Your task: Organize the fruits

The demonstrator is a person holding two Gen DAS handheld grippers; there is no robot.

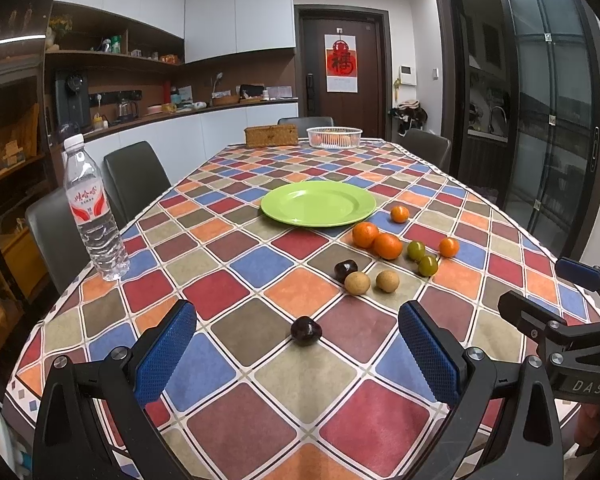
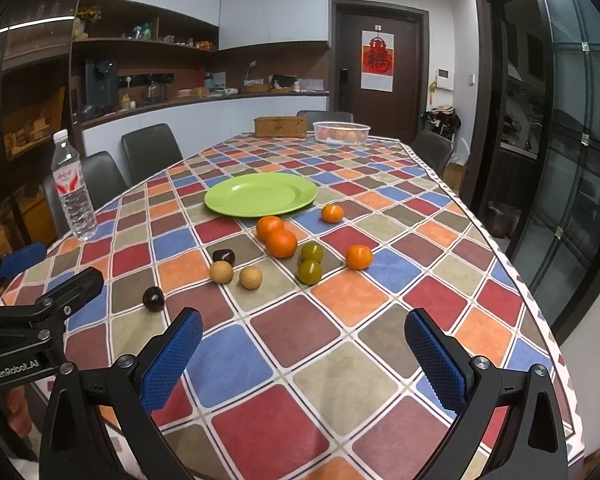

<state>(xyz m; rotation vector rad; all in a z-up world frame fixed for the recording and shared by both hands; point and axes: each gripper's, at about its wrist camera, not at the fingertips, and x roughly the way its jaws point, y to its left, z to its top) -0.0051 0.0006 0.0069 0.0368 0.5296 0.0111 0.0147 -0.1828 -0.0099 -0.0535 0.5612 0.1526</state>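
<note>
A long table wears a checked cloth of red, blue, orange and tan squares. In the middle lies a green plate with nothing on it. The fruits sit on the cloth, near the plate and to its right. Two big oranges touch each other just by the plate's near edge. Two small oranges lie apart, one beside the plate and one farther right. Two green fruits sit close together between them. Nearer are two tan round fruits and a dark fruit that touches one of them. Another dark fruit lies alone, nearest of all.

The left gripper hangs over the near edge, its blue tongs wide apart, holding nothing. The lone dark fruit sits just past them. The right gripper is on its right, also spread wide and holding nothing.

A water bottle stands at the left edge. A white basket and a brown box sit at the far end.
</note>
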